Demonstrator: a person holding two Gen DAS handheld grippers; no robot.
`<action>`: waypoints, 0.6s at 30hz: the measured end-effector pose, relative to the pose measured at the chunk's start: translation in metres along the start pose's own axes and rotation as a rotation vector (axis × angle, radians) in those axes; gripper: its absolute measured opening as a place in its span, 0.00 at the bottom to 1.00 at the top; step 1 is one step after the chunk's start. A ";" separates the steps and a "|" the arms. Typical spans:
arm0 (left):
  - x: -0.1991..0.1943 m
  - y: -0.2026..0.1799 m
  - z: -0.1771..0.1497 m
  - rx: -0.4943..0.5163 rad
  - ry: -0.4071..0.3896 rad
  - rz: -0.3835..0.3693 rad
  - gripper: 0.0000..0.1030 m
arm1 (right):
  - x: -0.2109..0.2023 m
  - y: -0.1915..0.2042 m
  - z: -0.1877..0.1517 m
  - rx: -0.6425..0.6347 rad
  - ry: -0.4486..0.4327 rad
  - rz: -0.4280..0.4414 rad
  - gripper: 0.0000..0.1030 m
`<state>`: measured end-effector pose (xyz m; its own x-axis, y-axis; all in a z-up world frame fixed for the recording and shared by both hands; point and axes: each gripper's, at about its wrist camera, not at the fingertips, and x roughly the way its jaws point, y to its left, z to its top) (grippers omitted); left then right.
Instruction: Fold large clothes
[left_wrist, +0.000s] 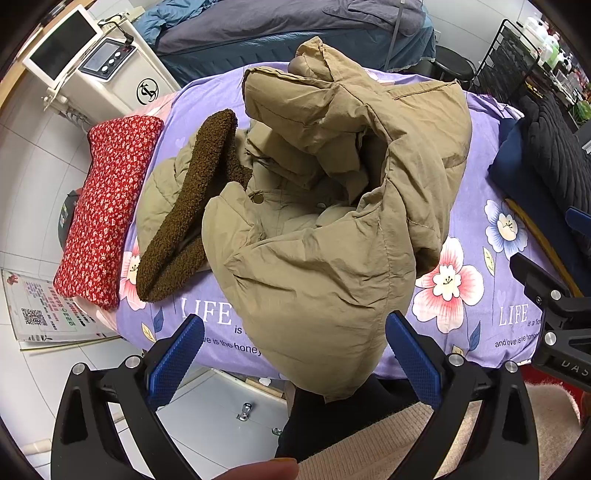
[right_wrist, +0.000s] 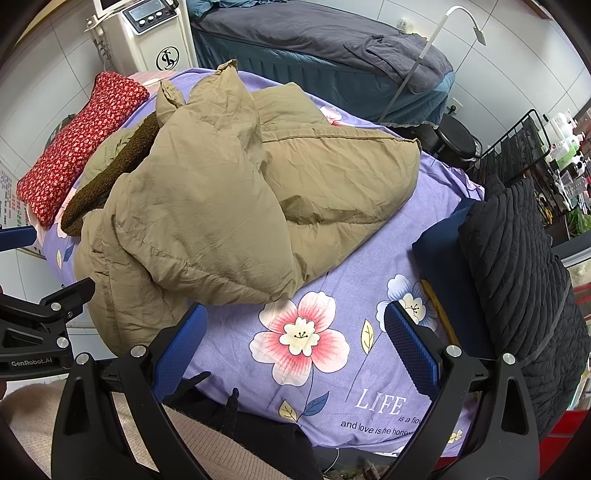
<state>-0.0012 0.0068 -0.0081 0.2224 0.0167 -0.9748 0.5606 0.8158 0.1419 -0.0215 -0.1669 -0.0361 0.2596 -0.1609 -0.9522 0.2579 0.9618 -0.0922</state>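
While both claws hang wide apart and hold nothing, the big tan padded coat with the brown fleece collar sits in a rumpled heap right ahead of them on the purple flower-print sheet. Left claw first: its blue pads are spread, and the near lobe of the coat droops over the edge of the surface, dipping between those pads without being pinched. Looks like an approach, lined up on the closest loose fabric! The fleece collar lies ahead and to the left of this claw, folded over on itself, with a snap button showing on the placket just beyond it.

Over to the right claw: spread as well, poised over bare sheet, the coat's edge just ahead and to its left. That stance makes sense, I'd say, one claw per side so the bulk can be pulled flat before any fold.

Off to the far left of both claws rests a red floral cushion, clear of the coat. To the right of the right claw, a black quilted garment is stacked on something dark blue, likely waiting its turn.

Folding hasn't really started by my read; the coat is bunched, sleeves buried. Puffy filling will spring back, so expect it to resist a crisp crease.
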 end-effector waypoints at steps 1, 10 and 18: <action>0.000 0.000 0.000 0.000 0.000 0.000 0.94 | 0.000 0.000 0.000 0.000 0.000 0.000 0.92; 0.001 0.000 0.001 0.006 0.005 0.008 0.94 | 0.000 0.000 0.001 0.000 0.001 0.000 0.92; 0.001 -0.001 0.002 0.010 0.007 0.011 0.94 | 0.000 0.001 0.001 -0.002 0.001 0.000 0.92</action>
<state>0.0002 0.0051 -0.0088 0.2227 0.0302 -0.9744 0.5662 0.8097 0.1545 -0.0203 -0.1663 -0.0354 0.2584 -0.1609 -0.9525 0.2561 0.9622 -0.0930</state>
